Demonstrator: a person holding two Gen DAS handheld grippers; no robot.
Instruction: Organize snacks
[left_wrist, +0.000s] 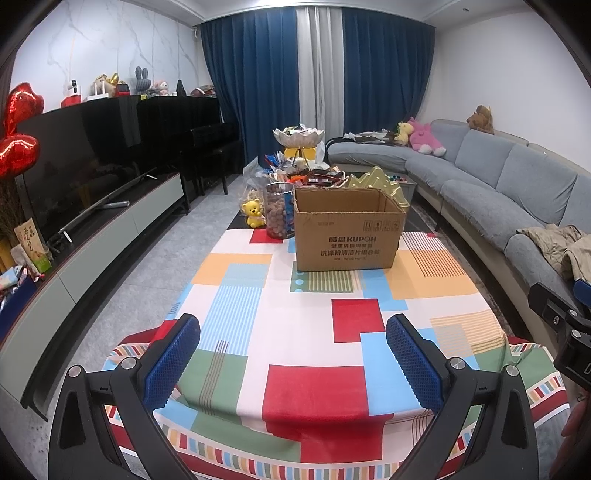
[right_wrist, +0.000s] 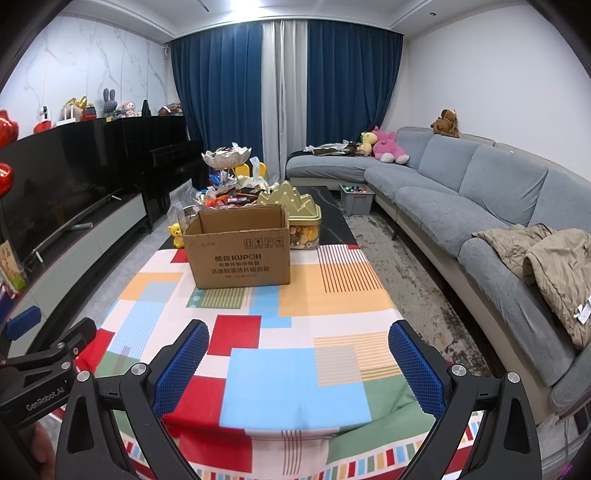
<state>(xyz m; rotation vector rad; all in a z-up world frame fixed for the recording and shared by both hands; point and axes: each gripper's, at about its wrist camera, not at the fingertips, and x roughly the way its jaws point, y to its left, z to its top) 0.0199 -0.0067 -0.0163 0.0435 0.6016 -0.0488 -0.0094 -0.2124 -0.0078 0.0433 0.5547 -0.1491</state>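
Snacks: a loose heap of small wrapped packets (left_wrist: 314, 177), red, orange and dark wrappers mixed, lying at the far end of the tabletop just behind the box; single packets are too small to tell apart.
Cardboard box: brown carton (left_wrist: 347, 230) with its flaps open, printed "KUPOH" on the near face, standing upright on the cloth, between the heap and both grippers.
Jar: clear cylinder (left_wrist: 279, 210) of brown round pieces, touching or just beside the box's left side.
Gold tin: lid shaped like peaks (right_wrist: 293, 201) over a clear-windowed base, just right of the box's far corner.
Tiered dish: white petal-shaped bowl (left_wrist: 298, 136) on a stand, holding more packets, beyond the heap.
Left gripper: (left_wrist: 293, 363) jaws spread wide with nothing between them, hovering over the near edge of the tabletop, well apart from the snacks.
Right gripper: (right_wrist: 299, 367) likewise spread wide and holding nothing, at the near edge, to the right of the left one.
Tabletop: covered by a cloth (right_wrist: 266, 376) of red, blue, green and orange blocks.
Surroundings: grey sofa (right_wrist: 480, 188) on the right, television (left_wrist: 74, 166) on the left, blue curtains (right_wrist: 218, 85) at the far wall.
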